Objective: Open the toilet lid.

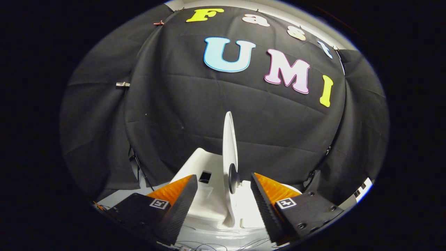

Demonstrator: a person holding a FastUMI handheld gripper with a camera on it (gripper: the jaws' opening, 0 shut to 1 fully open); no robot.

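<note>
The white toilet lid (229,146) stands raised on edge, seen side-on, rising between my two fingers and a little beyond their tips. A dark round knob (232,178) sits low on the lid's side. The white toilet body (202,198) lies below and to the left of the lid, with a small dark square opening (205,177) in it. My gripper (224,184) is open, its orange-and-black fingers (181,198) spread to either side of the lid with a clear gap on both sides, touching nothing.
Black cloth hangs all around behind the toilet. Thin cables (137,167) run down the left side near the cloth. Loose wires (212,245) lie on the white surface below the fingers. A pale strip of floor or wall (362,190) shows at the far right.
</note>
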